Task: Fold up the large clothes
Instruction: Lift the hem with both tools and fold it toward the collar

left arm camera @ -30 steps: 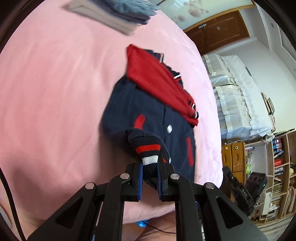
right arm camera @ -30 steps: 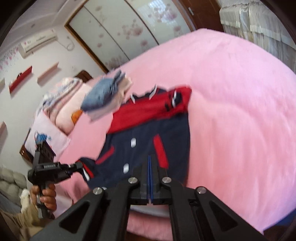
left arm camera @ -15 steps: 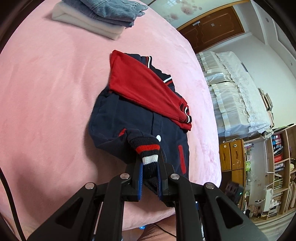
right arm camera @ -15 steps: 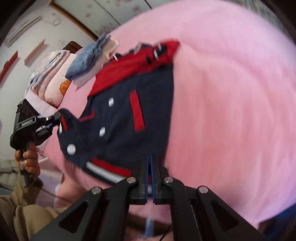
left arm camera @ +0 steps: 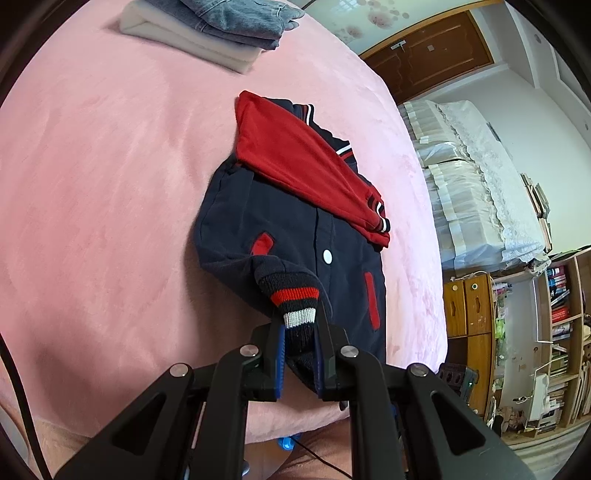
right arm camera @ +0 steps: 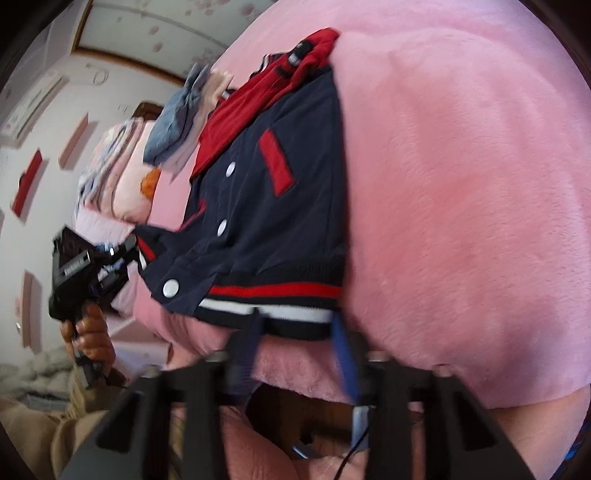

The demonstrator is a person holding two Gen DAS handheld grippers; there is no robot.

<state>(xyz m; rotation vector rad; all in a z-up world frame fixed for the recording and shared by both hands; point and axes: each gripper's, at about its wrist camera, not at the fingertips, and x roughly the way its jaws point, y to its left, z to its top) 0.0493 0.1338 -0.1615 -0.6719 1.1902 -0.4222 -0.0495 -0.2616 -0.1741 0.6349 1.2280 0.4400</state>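
On the pink plush bedspread (left arm camera: 92,184), our left gripper (left arm camera: 299,354) pinches the navy-and-red snap-front jacket (right arm camera: 280,206) by its striped knit hem corner (left arm camera: 295,314); our right gripper (right arm camera: 297,332), jaws opening around nothing, faces the hem's far end.

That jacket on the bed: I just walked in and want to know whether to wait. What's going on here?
A person is folding a navy and red varsity jacket laid out on the pink blanket. The left gripper is shut on the striped knit hem corner, lifted off the bed. The right gripper is at the hem's other end, its jaws opening around the band without pressing on it yet. A stack of folded clothes sits farther back.
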